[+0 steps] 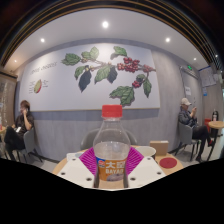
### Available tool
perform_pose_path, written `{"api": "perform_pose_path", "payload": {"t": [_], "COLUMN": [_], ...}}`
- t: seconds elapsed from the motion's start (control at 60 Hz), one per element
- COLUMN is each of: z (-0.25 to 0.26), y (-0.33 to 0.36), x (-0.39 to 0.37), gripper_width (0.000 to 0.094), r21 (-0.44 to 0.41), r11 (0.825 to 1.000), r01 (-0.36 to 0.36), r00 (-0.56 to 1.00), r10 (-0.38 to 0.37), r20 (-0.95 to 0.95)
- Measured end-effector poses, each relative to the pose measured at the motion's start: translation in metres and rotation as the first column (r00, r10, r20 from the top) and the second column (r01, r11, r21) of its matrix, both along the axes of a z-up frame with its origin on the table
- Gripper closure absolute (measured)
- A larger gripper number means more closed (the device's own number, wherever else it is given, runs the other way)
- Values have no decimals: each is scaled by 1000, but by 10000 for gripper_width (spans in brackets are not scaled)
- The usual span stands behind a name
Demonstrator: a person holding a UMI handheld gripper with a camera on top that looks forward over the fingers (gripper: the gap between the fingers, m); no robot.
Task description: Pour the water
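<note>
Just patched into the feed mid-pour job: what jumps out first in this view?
A clear plastic bottle with a red cap stands upright between the fingers of the gripper, its label framed by the purple pads; whether they press on it cannot be told. Beyond it, a large mural of green leaves and red berries fills the far wall. A red lid lies on the table, beside the bottle.

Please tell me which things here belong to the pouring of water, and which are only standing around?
For the job:
- bottle with red cap, between the gripper fingers, pads close at both sides
- paper cup on the table

Just around:
- red lid on the table
- leaf mural on the wall
- seated people
</note>
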State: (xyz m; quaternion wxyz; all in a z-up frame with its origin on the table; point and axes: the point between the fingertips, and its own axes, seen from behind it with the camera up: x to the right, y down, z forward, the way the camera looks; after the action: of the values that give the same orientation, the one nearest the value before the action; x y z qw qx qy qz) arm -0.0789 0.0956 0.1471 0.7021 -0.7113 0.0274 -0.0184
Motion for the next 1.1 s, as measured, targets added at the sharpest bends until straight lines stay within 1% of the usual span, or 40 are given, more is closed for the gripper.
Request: {"api": "perform_pose_path", "payload": {"t": [0.1,0.133,0.183,0.217,0.267,0.283,0.3,0.35,0.4,0.433,0.467,0.483,0.517,0.533,0.583,0.617,0.65,0.683,0.733,0.75,0.783,0.817,0.85,0.867,0.883,0.917,0.983,1.017,1.067,1.083,1.1], "z": [3,4,-6,-4,0,-8,-5,-1,7,15,28,40,43,36,44,50,52,55,52,50,55,53,50,58,66,64,65,63,71,67,69], "y": [14,20,40,49,62,74,78,89,97,101,97,106,109,102,101,108,99,97,100,110,99,110,110,102,117,118,112,117,115,98,95], "x": [-5,-7,3,-1,1,-7,-6,-6,-7,-8,-14,-21,-19,-9,-1,-3,15,24,25,27,26,29,30,30,13,15,16,17,5,15,13], "gripper_width": [613,613,614,615,614,614,615,616,617,617,612,612,610,606,586,580,562,560,556,555,546,542,544,544,544,543,543,543,544,542,543], "r21": [18,24,4,-3,17,26,35,59,96,127,148,148,167,186,205,205,231,244,250,250,265,267,260,259,244,239,229,225,231,247,256], "r11": [1000,999,999,998,996,995,993,989,984,980,979,982,980,976,975,978,973,970,968,968,964,963,965,966,969,970,973,974,972,965,961], "r01": [-19,-28,-54,-64,-93,-92,-110,-136,-148,-154,-142,-119,-103,-111,-85,-44,-25,6,14,16,14,16,14,11,37,42,36,18,-37,-82,-104], "r00": [986,964,898,830,698,651,594,418,237,140,63,45,-24,-78,-201,-260,-336,-378,-427,-425,-463,-465,-481,-503,-495,-494,-495,-494,-452,-428,-389], "r10": [22,33,51,51,78,80,94,111,129,149,158,155,166,179,184,187,210,228,232,233,241,244,235,229,230,228,216,204,190,190,197], "r20": [-166,-264,-437,-556,-712,-755,-799,-902,-963,-979,-985,-987,-986,-981,-962,-947,-918,-897,-874,-875,-853,-851,-845,-833,-838,-839,-842,-845,-871,-884,-900]}}
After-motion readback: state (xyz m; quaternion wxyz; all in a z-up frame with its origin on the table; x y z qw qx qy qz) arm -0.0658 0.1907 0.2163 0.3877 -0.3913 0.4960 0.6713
